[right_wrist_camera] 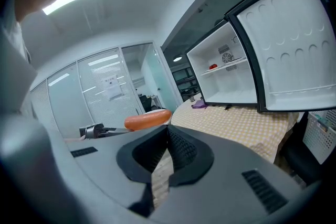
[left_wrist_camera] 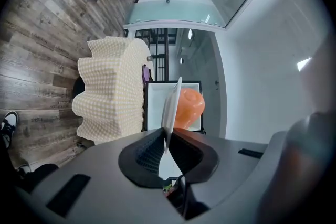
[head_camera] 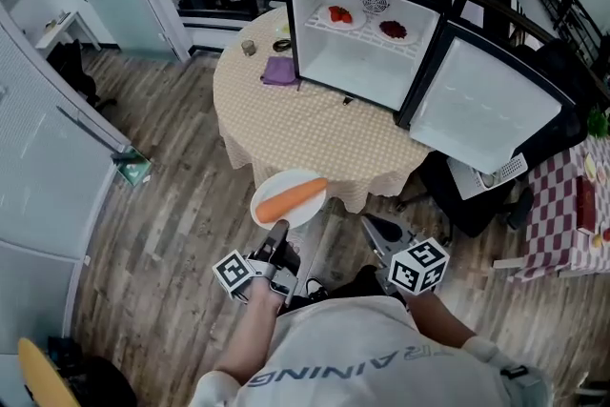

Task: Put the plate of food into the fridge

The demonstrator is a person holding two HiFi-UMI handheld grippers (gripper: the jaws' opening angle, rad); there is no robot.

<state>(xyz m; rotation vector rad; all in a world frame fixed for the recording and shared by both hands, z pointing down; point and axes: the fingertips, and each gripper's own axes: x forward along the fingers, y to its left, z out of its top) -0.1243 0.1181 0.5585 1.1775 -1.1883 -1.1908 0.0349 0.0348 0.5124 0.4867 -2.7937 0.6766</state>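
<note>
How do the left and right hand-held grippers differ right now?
The left hand-held gripper is shut on the rim of the white plate carrying a carrot; the right hand-held gripper is shut on nothing. The left is rolled sideways; the right sits nearly level. Both face the open fridge.

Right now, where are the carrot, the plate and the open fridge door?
carrot (head_camera: 292, 197), head view, middle of its orange body.
plate (head_camera: 282, 178), head view, bare white part beyond the carrot.
fridge door (head_camera: 484, 105), head view, middle of its white inner panel.
</note>
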